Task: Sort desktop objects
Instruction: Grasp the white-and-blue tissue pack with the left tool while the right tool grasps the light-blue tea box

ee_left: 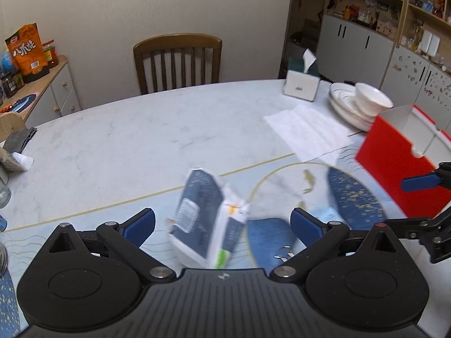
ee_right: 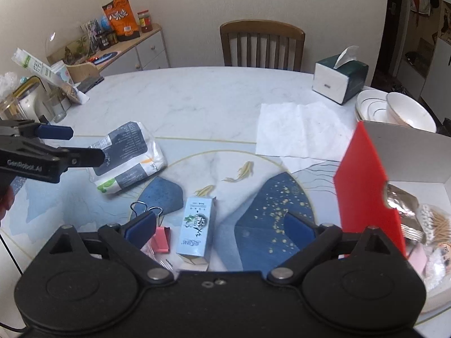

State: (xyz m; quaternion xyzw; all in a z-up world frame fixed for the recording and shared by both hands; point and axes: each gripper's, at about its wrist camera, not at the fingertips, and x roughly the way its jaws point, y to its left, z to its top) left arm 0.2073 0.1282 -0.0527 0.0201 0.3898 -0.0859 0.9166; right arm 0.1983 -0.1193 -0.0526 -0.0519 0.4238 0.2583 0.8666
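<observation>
Soft, light tissue pack (ee_left: 203, 214) lies between the wide-open, empty left tongs (ee_left: 222, 225); pinch its midsection. Right tongs (ee_right: 221, 226) also gape empty.

I'm working in a home dining room. A wooden chair (ee_right: 262, 43) stands at the marble bench (ee_right: 197, 98), with stacked bowls (ee_right: 394, 111), a tissue box (ee_right: 339, 80), and a sideboard (ee_right: 135, 48) holding snacks and jars.
</observation>
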